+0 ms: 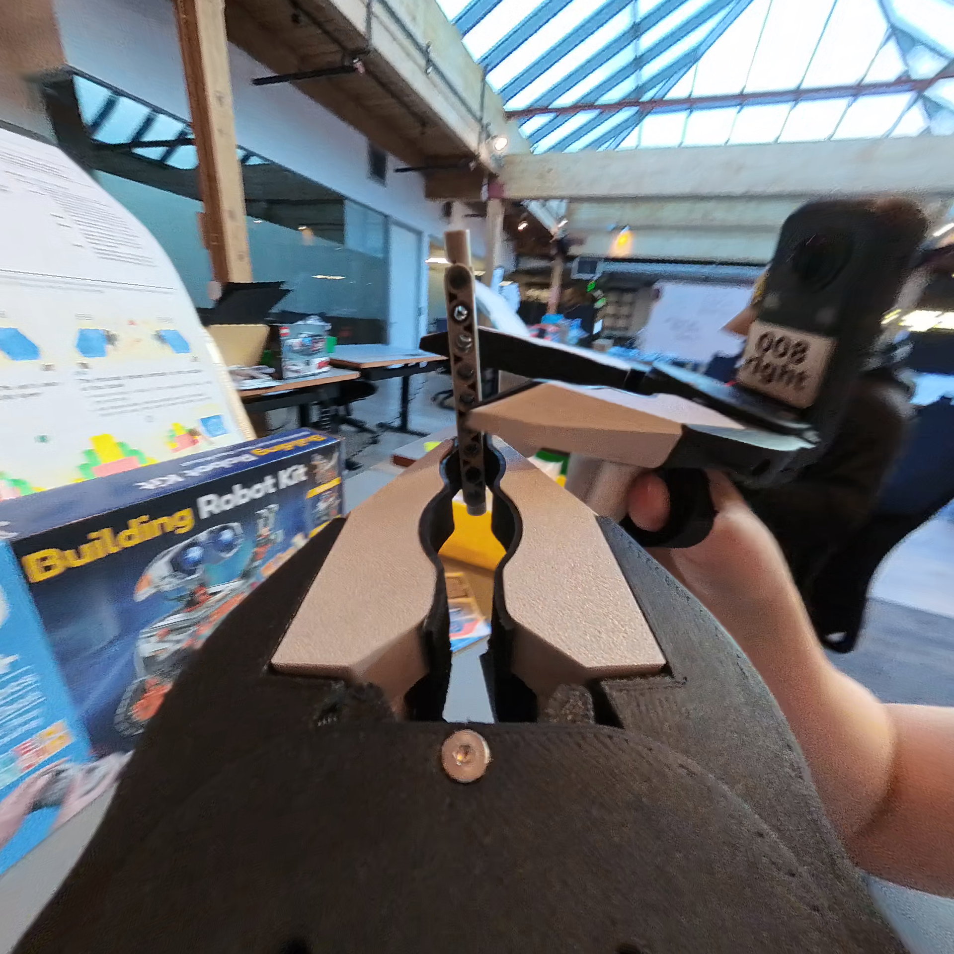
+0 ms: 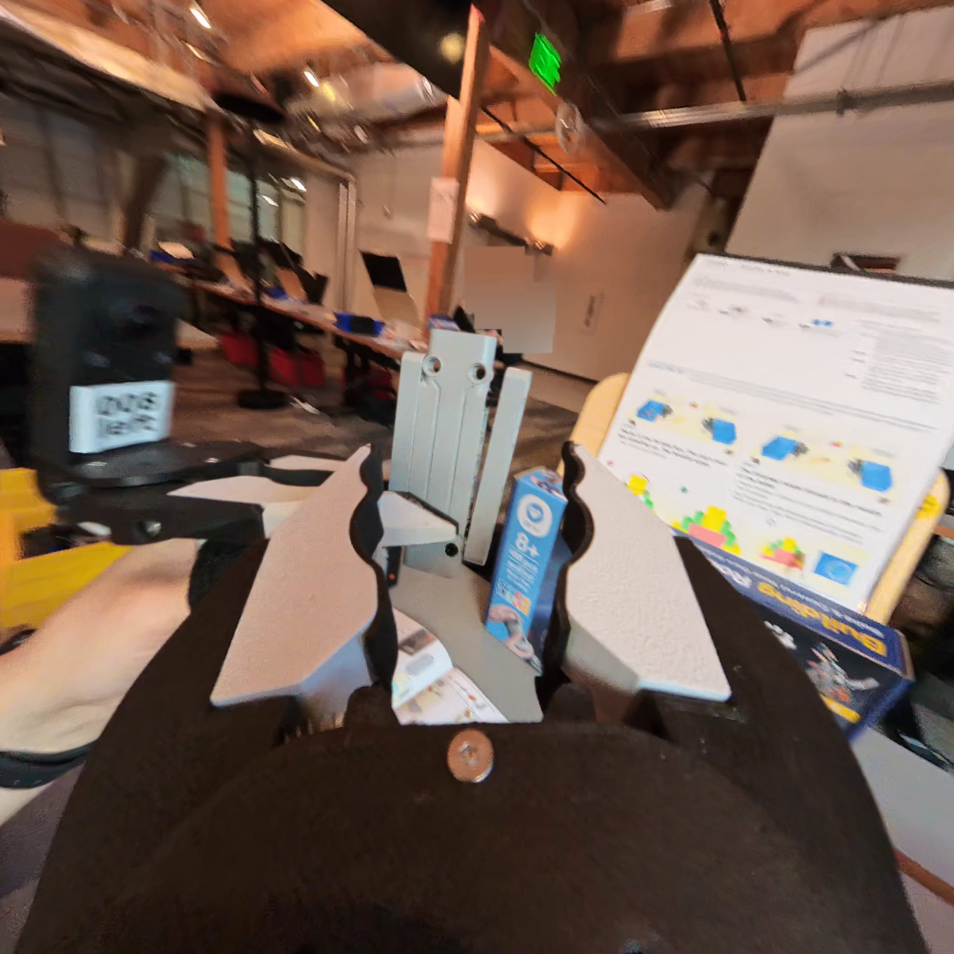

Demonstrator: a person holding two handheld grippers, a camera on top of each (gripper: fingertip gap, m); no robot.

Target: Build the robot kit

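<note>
My left gripper (image 1: 470,457) is shut on the lower end of a grey plastic construction part (image 1: 463,361) and holds it upright in the air. In the left wrist view the part shows edge-on, as a thin strip with holes. In the right wrist view the part (image 2: 439,439) shows flat, with two round holes near its top, and the left gripper (image 2: 413,519) pinches it from the left. My right gripper (image 2: 470,464) is open, with one finger on each side of the part and a gap to each. It reaches in from the right in the left wrist view (image 1: 459,377).
A robot kit box (image 1: 170,521) (image 2: 805,645) lies below a printed instruction sheet (image 1: 77,309) (image 2: 774,413) on a wooden stand. A slim blue box (image 2: 526,547) stands behind the part. A yellow bin (image 1: 467,531) (image 2: 31,568) and a booklet (image 2: 439,681) lie below. A hand (image 1: 722,593) holds the right gripper. The grippers are tip to tip, or close to it.
</note>
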